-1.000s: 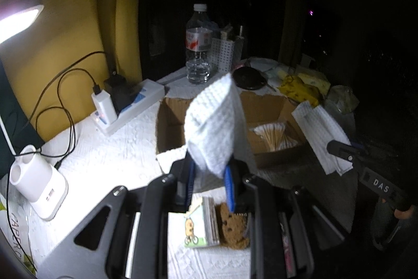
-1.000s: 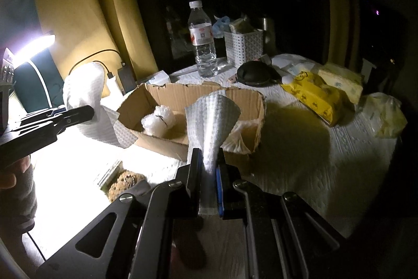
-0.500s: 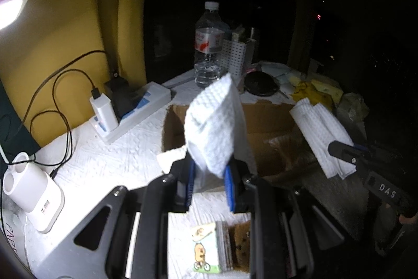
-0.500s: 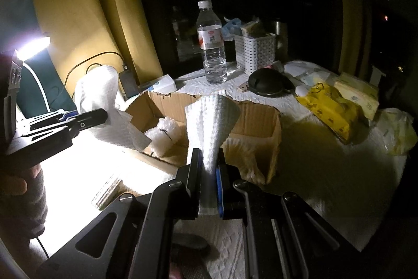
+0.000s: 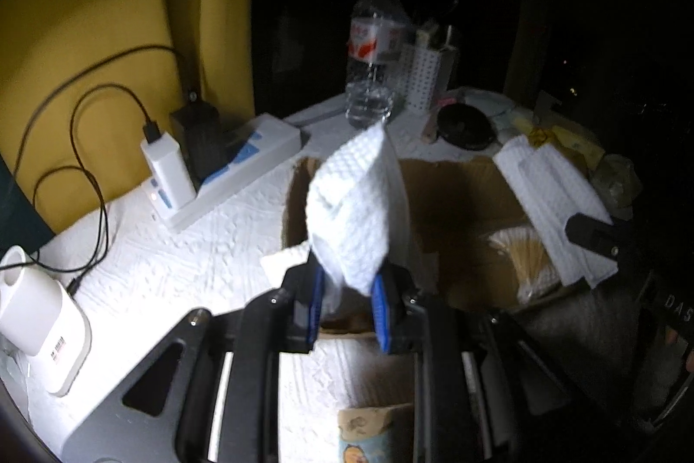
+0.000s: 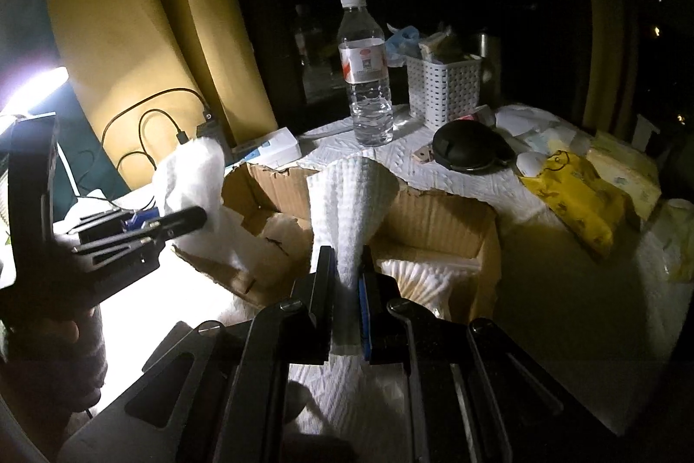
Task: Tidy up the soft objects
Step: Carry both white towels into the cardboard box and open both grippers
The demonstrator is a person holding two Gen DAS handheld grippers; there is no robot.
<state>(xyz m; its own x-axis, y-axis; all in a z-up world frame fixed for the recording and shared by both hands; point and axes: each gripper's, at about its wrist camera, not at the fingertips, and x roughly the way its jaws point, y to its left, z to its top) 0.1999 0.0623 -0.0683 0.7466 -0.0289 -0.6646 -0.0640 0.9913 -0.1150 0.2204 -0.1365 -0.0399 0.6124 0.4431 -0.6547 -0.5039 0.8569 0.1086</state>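
Box just ahead, bottle behind; both tools pinch paper towels: left, right.

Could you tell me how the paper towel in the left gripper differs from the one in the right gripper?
The left paper towel is a bulky folded wad; the right paper towel is flatter and fans upward. The left gripper stands wider around its wad; the right gripper pinches narrowly. Both are white, embossed, and held near the cardboard box.

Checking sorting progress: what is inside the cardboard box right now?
The cardboard box holds a clear bag of cotton swabs at its right end. The held white cloths hide much of its floor.
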